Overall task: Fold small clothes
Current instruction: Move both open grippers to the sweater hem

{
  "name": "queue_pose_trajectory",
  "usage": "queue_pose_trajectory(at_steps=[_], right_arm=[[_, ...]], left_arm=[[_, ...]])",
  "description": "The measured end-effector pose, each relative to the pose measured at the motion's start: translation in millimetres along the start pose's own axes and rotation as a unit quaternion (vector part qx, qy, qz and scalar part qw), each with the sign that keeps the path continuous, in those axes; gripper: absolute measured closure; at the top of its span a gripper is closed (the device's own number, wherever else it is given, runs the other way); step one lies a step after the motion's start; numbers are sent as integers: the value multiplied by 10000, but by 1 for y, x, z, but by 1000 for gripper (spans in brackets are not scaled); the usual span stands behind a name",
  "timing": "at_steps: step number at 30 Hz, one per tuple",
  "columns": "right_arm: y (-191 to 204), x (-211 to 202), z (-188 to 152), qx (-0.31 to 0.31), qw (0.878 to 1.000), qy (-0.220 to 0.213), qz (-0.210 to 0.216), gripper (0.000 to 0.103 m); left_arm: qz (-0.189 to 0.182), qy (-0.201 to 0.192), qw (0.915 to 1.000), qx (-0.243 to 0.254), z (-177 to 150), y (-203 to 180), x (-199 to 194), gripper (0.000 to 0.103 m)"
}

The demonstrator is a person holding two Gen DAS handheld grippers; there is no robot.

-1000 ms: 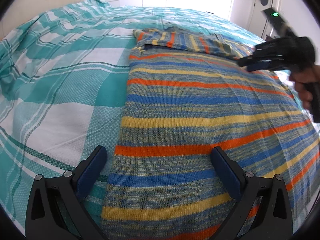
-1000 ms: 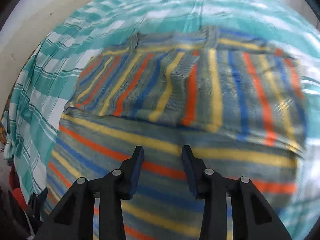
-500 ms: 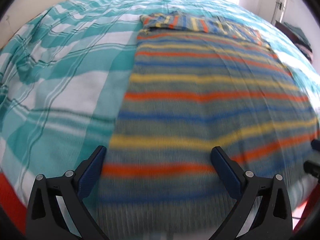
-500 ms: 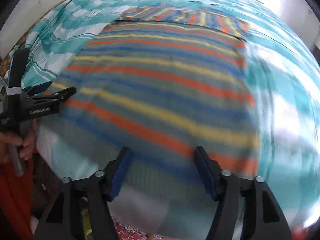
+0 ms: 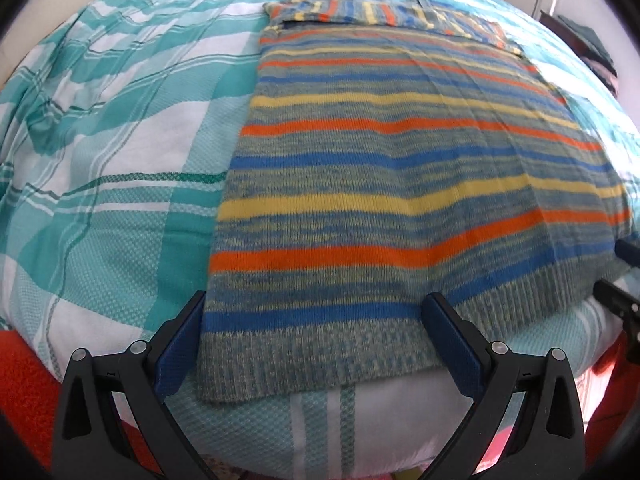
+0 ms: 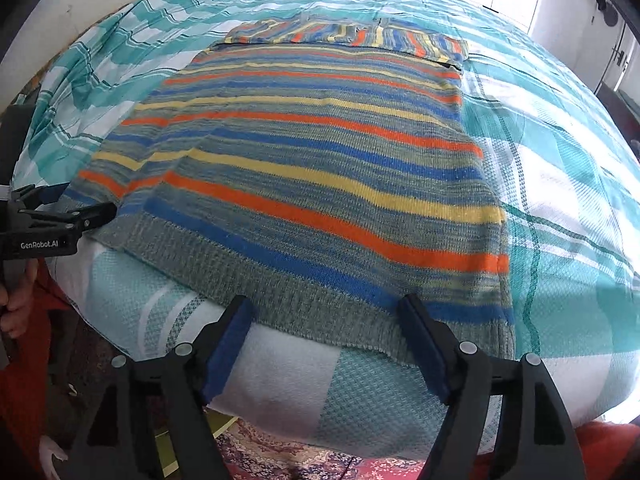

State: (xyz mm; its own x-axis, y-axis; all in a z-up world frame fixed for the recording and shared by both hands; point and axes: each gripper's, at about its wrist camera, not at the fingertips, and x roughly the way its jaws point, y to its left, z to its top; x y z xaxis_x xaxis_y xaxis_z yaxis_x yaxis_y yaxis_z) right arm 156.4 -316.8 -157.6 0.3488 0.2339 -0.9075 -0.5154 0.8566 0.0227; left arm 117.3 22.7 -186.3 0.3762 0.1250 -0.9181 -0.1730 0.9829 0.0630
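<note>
Left gripper (image 5: 312,332): jaws spread wide, holding nothing, poised just off the near edge of the bed (image 5: 120,208), straddling the left corner of the sweater's ribbed hem (image 5: 320,364). Right gripper (image 6: 324,336): likewise spread wide and empty, fingertips at the hem toward its right corner, blue pads (image 6: 420,344) just short of the knit. Judged as the approach before a grab; neither side pinched yet. Next move, probably: lower each pair of fingers over its hem corner, close on both layers of knit, then lift and carry the hem toward the collar end, keeping both sides level to avoid a skewed fold.

Sweater (image 5: 400,168): striped in blue, orange and yellow over grey-green marl, spread flat on the teal-and-white checked cover, hem at the near edge of the mattress. Sleeves (image 6: 352,36) already folded across the far end. Slight ridge and offset in the stripes near the left side in the right wrist view; otherwise smooth.
</note>
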Motion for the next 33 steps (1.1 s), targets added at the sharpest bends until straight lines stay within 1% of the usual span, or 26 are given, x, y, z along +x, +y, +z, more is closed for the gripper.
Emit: queue_pose_trajectory(at_steps=[3,14,33], right_arm=[[2,0,-1,-54,10000,4,-46,27],[5,-5,-10,-142,9998,5,-128,26],[7,-7,-8,-84,9999,64,-134,26]], left_arm=[[-44,80,9999,63,-3,1,-2,1],[-46,163,9994,301,-14,0,-8,1],[-41,191,9993,326,-13,1,-6,1]])
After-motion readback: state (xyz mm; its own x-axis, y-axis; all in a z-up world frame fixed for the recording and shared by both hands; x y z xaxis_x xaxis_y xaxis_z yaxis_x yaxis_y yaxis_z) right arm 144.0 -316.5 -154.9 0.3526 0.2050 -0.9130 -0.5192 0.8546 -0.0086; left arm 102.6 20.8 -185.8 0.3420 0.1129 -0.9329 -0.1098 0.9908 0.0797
